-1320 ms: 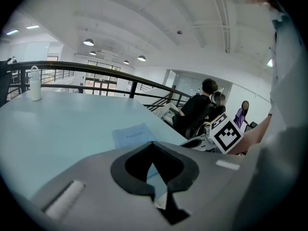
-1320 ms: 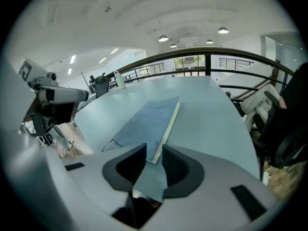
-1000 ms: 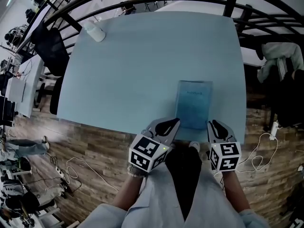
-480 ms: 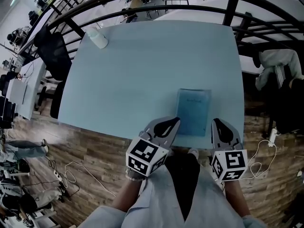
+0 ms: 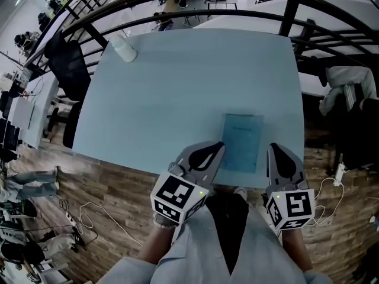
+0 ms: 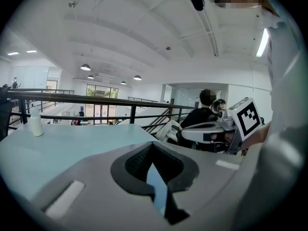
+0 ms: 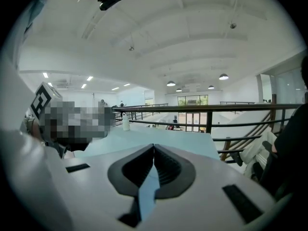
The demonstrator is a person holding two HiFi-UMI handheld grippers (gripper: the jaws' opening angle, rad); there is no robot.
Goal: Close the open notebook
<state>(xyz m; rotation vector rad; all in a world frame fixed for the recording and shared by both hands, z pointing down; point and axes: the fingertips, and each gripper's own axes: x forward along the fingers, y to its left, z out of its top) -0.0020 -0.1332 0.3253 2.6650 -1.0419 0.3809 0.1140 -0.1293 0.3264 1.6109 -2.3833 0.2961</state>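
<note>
Notebook (image 5: 241,142) lies closed and flat on the table (image 5: 177,81), near the edge closest to the person. Over the last second both grippers have lifted and drawn back from it. The right gripper (image 5: 273,149) has just been closing its jaws, which now meet with nothing between them; the left gripper (image 5: 219,147) is likewise pinched together and empty. With the cover down and neither tool touching it, the task looks finished, and the hands seem to be retiring
</note>
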